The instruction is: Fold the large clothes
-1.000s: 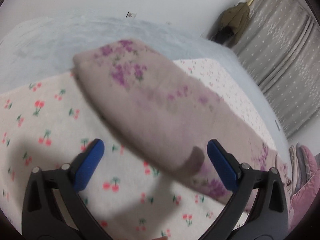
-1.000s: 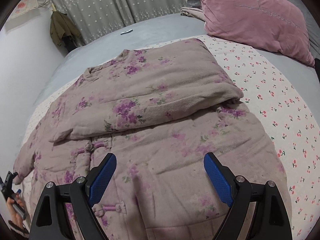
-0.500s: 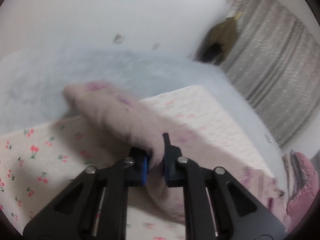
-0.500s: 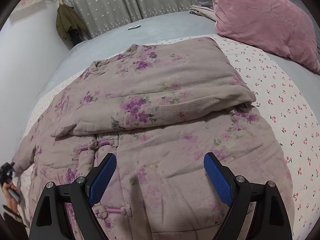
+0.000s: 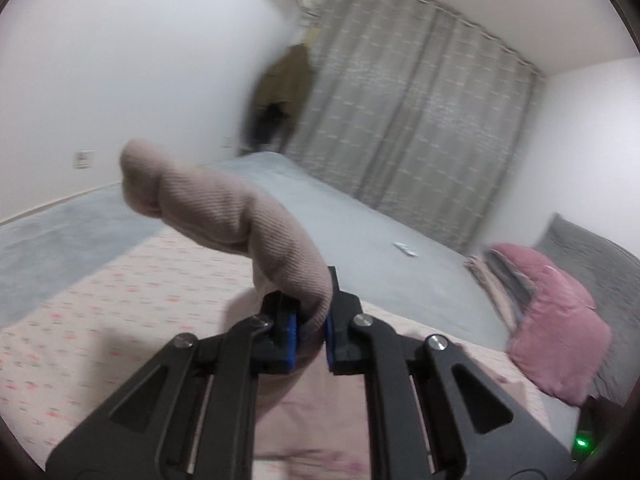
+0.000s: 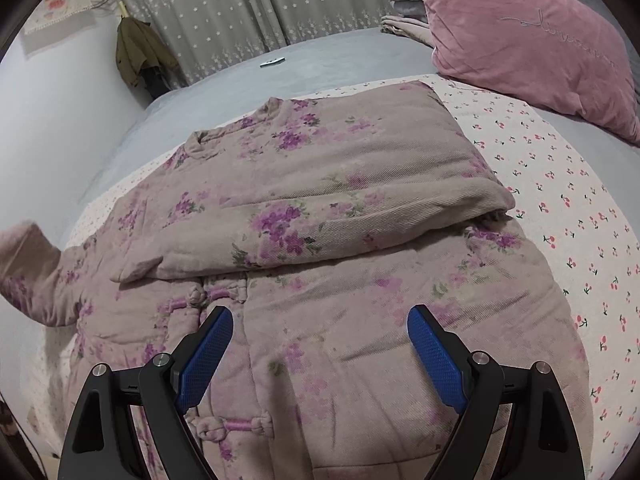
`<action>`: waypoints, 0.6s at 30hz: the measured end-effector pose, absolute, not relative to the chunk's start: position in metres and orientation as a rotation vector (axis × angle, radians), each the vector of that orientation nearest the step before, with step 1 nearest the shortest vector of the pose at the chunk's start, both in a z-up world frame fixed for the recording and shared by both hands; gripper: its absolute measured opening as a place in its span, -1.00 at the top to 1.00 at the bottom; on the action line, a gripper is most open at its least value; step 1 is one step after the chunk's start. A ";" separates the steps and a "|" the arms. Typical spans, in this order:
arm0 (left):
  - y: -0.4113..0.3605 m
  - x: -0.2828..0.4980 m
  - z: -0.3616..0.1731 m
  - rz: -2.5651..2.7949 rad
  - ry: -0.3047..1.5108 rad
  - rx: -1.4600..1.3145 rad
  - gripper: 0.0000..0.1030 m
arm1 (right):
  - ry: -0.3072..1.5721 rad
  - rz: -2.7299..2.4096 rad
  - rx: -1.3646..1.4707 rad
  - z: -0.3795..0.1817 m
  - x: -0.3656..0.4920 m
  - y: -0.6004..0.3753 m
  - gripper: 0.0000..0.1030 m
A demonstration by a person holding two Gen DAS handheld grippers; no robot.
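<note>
A padded pink jacket with purple flowers lies flat on the cherry-print sheet. Its right sleeve is folded across the chest. My left gripper is shut on the jacket's left sleeve and holds it lifted, cuff pointing up; that sleeve also shows raised at the left edge of the right wrist view. My right gripper is open and empty, above the jacket's lower front near the knot buttons.
A pink velvet pillow and folded bedding lie at the head of the grey bed. Grey curtains and a hanging olive coat stand beyond. A small white object lies on the bed.
My left gripper shut on the left sleeve and lifted it off the sheet, swinging up. My right gripper stayed open, drifting slightly over the jacket front.
</note>
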State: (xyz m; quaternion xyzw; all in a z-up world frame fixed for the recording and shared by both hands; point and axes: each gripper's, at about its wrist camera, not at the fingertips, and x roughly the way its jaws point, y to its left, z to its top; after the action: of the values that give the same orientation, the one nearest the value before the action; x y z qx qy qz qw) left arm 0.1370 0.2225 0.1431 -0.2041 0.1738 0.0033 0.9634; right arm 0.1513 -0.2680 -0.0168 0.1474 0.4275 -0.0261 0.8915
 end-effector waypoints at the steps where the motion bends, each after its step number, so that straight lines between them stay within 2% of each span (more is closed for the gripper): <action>1: 0.207 0.141 0.146 -0.029 0.356 -0.411 0.78 | 0.885 -0.056 0.309 -0.016 0.151 -0.269 -0.75; 9: 0.091 0.165 0.138 -0.245 0.432 -0.336 0.78 | 0.873 -0.053 0.327 -0.014 0.150 -0.277 -0.75; 15: 0.006 0.178 0.087 -0.397 0.573 -0.248 0.78 | 0.867 -0.056 0.336 -0.014 0.150 -0.283 -0.75; 18: -0.029 0.184 0.046 -0.491 0.688 -0.187 0.74 | 0.860 -0.056 0.340 -0.013 0.151 -0.284 -0.75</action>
State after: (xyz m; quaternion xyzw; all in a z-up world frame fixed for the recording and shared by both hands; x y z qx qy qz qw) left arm 0.1844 -0.0292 0.0455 -0.0905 0.3335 -0.2378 0.9077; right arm 0.1509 -0.2841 -0.0128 0.1639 0.4147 -0.0270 0.8947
